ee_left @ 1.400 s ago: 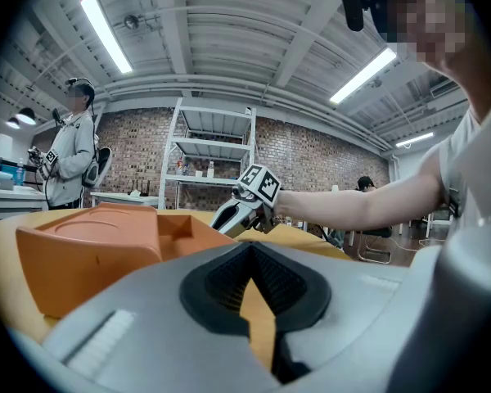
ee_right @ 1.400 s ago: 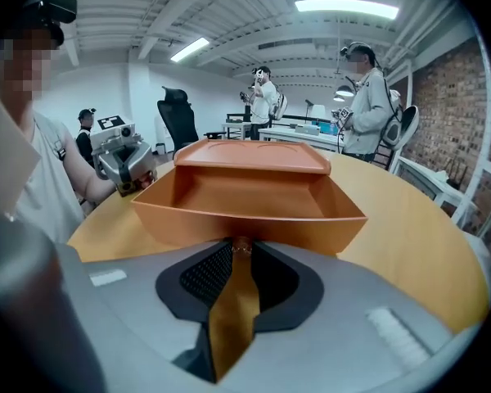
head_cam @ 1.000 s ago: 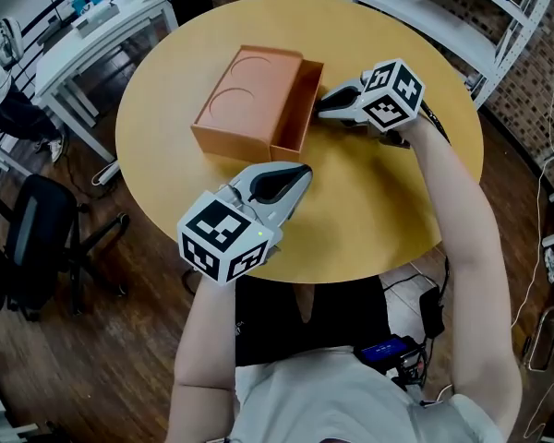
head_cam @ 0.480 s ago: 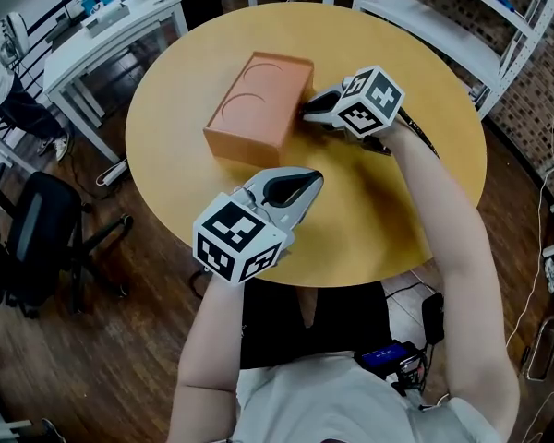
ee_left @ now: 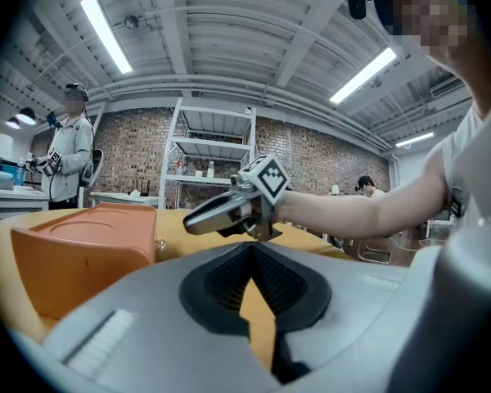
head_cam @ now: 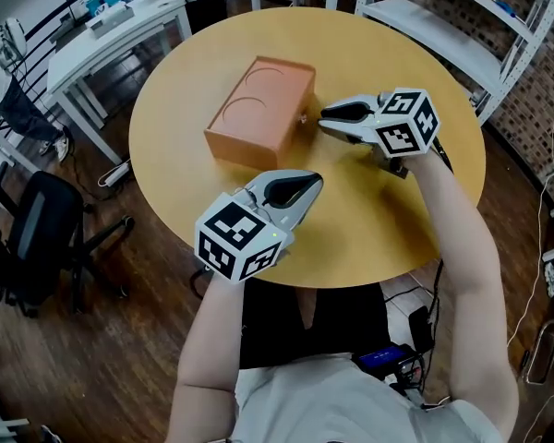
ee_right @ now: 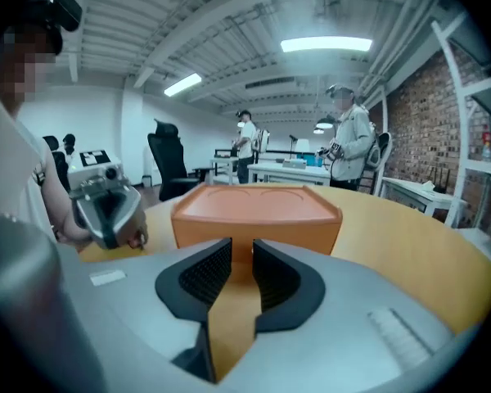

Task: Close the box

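Observation:
The orange box (head_cam: 258, 109) lies on the round wooden table (head_cam: 388, 220) with its lid down; it shows too in the left gripper view (ee_left: 82, 248) and the right gripper view (ee_right: 258, 207). My right gripper (head_cam: 321, 113) hovers just right of the box, pointing at its side without touching it. Its jaws (ee_right: 242, 256) are opening, a narrow gap between the pads and nothing in it. My left gripper (head_cam: 316, 181) hangs over the table's near part, a short way from the box, its tips (ee_left: 250, 248) together and empty.
White desks (head_cam: 102, 26) stand beyond the table at the upper left, a black office chair (head_cam: 37, 238) on the floor at left, and a white shelf rack (head_cam: 443, 26) at the upper right. People stand far off in the room.
The box's lid, open a second ago, is down. My right gripper was against the box's right side half a second ago and has drawn back to the right. The left gripper barely moved.

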A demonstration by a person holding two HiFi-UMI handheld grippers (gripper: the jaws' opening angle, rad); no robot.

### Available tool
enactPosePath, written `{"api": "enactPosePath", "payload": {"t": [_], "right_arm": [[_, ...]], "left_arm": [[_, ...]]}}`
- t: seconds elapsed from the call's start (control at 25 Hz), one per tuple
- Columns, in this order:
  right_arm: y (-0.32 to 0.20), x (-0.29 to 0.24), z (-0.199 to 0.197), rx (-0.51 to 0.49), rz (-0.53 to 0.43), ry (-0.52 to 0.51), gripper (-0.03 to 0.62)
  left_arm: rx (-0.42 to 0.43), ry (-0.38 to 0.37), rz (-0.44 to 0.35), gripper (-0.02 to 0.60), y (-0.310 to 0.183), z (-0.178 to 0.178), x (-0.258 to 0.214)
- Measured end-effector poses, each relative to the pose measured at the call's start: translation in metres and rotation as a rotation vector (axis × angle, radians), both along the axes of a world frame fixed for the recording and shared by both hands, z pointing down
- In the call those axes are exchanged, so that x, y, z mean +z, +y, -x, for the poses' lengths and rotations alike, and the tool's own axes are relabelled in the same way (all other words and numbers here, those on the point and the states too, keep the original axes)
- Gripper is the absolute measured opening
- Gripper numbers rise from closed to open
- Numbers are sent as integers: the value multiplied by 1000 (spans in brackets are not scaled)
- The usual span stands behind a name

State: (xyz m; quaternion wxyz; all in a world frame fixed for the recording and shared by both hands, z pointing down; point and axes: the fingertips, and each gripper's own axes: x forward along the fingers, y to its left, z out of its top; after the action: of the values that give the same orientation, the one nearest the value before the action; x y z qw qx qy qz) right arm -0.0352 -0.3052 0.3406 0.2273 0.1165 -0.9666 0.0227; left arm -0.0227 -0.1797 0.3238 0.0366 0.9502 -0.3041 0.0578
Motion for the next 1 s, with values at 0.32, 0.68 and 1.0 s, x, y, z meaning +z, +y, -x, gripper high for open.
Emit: {"api": "enactPosePath", "payload": {"t": [0.32,0.68,1.0], "right_arm": [[65,-40,-48,96,17,-390,6],[100,-16,-43,49,-26,-363,1],[101,-15,-40,57,-20,-353,0]], "left_arm": [[-18,6,1,0,-2,4,-3],[-44,7,-1,0,-5,2,-2],[-44,8,0,0,-4,4,-3]]}}
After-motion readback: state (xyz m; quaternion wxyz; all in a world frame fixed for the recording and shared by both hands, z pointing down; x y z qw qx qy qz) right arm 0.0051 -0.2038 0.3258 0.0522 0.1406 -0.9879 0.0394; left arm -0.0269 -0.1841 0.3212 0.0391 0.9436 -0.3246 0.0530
